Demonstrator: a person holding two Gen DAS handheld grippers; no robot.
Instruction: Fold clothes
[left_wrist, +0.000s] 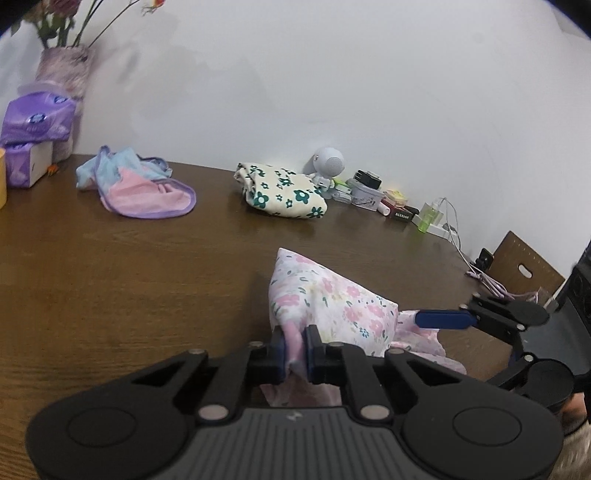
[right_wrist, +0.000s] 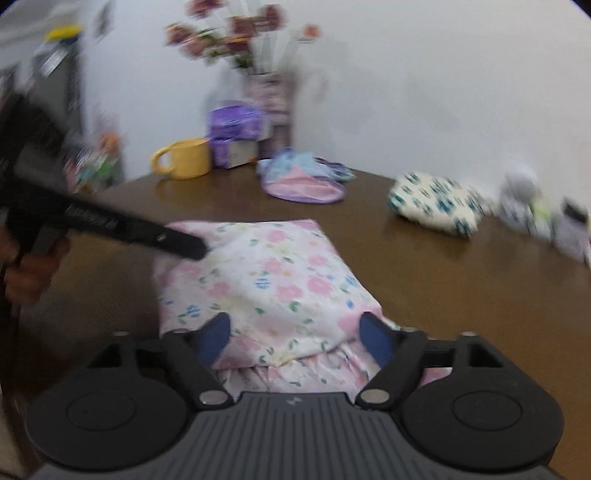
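From the left wrist, a brown wooden table (left_wrist: 110, 280) is meeting a white wall; the left gripper (left_wrist: 294, 350) is pinching the pink floral garment (left_wrist: 332, 306). From the right wrist, blurred, the right gripper (right_wrist: 295, 338) is spreading released over the garment on the table.

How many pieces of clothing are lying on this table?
3. A pink floral garment nearest, pinched by the left gripper; a pink-and-blue garment crumpled at the far left near the tissue packs; a folded green-flowered garment by the wall. More may lie outside the views.
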